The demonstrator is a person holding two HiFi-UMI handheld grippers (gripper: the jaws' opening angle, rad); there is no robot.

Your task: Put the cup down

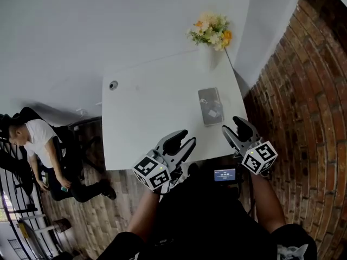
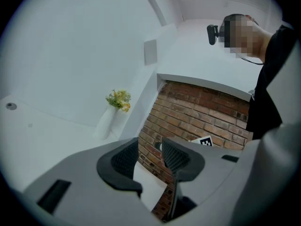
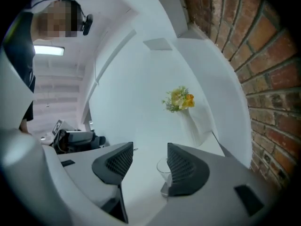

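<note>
On table (image 1: 152, 107): cup (image 3: 163, 169) clear, upright, standing free | left gripper (image 2: 149, 150) spread, empty | right gripper (image 3: 149, 155) spread, empty

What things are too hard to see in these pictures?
- Cup, right gripper view: mostly hidden behind a jaw of the right gripper.
- Small round thing on the table, head view: too small to tell.
- Little screen, head view: writing too small to read.
- Vase, head view: white on white, outline barely shows.

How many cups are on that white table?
1. The clear glass cup stands on the white table, toward the red brick wall, short of the white vase of yellow flowers. None seems hidden.
</note>
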